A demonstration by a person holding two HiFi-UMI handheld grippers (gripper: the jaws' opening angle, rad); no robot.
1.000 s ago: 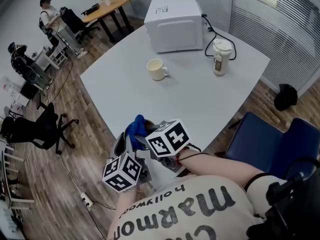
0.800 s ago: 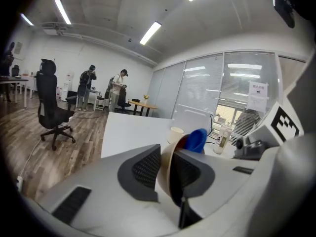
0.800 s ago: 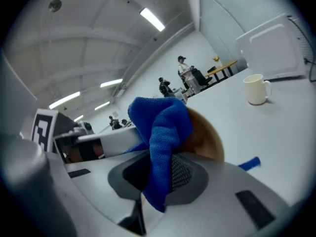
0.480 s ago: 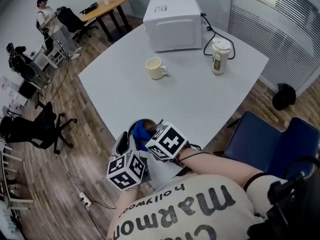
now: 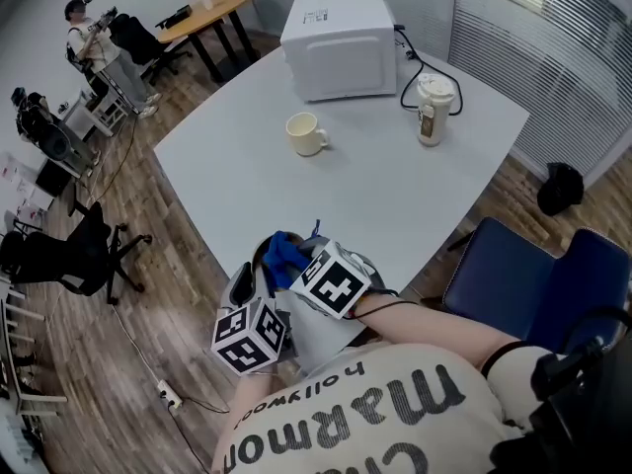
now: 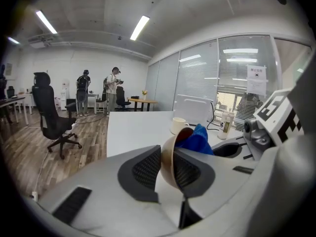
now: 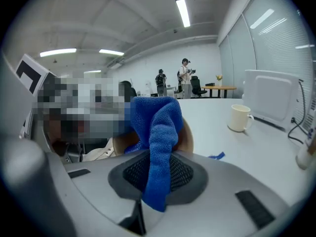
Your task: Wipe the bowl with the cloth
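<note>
Right tongs [image 7: 157,168] rolled lower, clamping cloth [image 7: 157,122] inside bowl [image 6: 170,144], left tongs [image 6: 167,169] gripping bowl rim

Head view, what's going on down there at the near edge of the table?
A person works with two handheld grippers. The left gripper is clamped on the rim of a tan bowl, held tilted by the white table's near edge. The right gripper grips a blue cloth, bunched against the bowl's inside, so wiping looks under way. The mug, microwave and lidded cup stand farther back, apart from both grippers.
</note>
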